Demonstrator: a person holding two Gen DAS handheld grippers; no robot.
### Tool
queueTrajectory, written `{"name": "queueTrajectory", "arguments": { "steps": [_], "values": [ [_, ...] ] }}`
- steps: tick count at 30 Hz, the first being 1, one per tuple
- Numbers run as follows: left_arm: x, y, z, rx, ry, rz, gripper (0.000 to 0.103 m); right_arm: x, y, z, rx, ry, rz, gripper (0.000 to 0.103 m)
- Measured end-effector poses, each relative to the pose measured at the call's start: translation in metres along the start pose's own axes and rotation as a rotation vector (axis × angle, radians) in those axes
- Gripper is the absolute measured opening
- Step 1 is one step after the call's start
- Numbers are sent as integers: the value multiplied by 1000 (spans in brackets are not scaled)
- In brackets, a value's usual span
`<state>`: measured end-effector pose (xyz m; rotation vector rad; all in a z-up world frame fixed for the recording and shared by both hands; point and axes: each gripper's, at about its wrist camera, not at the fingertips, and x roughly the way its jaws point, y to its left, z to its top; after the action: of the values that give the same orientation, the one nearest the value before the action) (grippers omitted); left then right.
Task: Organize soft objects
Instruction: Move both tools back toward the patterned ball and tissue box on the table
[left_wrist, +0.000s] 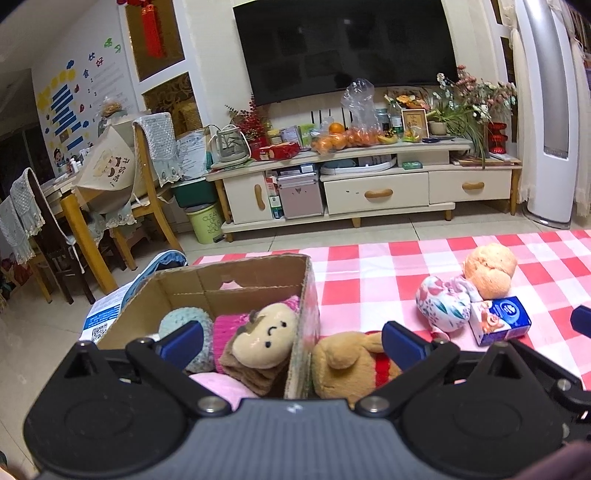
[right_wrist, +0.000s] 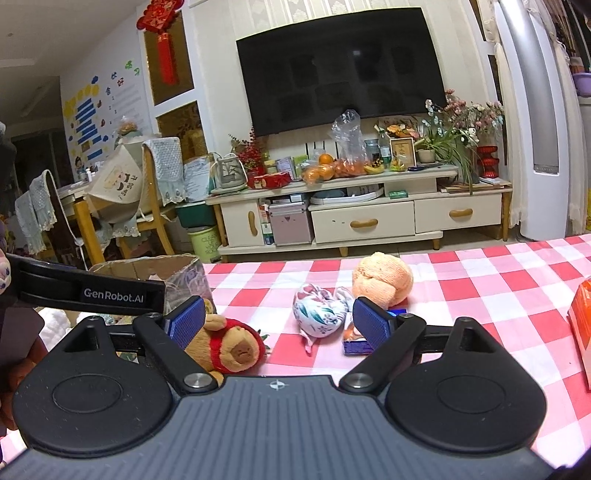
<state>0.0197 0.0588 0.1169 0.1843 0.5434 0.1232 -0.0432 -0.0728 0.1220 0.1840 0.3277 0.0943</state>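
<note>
Left fingers (left_wrist: 183, 341): blue pads spread wide, nothing between them; the left gripper (left_wrist: 291, 341) hangs above the near right corner of the box (left_wrist: 308, 291).
Right fingers (right_wrist: 186, 323): also wide apart and empty; the right gripper (right_wrist: 279, 325) is low over the cloth, right of the box (right_wrist: 192, 277).
Landmark: open cardboard box at the left end of the checked cloth (left_wrist: 388, 266).
Inside the box: a frowning doll (left_wrist: 264, 332) in pink, a pale blue plush (left_wrist: 184, 321) and something pink at the near side.
Bear (left_wrist: 347, 362): lying on the cloth, touching the box's right wall.
Floral bundle (left_wrist: 443, 302): well right of the box.
Orange plush (left_wrist: 489, 269): right of the box, just behind the bundle.
Blue carton (left_wrist: 502, 321): right of the box, against the bundle.
</note>
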Motion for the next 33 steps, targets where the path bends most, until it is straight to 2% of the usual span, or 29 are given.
{"name": "queueTrajectory", "arguments": {
  "steps": [18,26,33],
  "values": [
    [1,-21,-4,68,-3,-36,102,11,-13,-13,43,48,-69,103],
    [-1,-24,-7,85,-19,-69,102,45,-30,-23,11,127,-144,103],
    [-4,-27,-10,86,-34,-100,102,83,-42,-25,20,174,-146,103]
  ]
}}
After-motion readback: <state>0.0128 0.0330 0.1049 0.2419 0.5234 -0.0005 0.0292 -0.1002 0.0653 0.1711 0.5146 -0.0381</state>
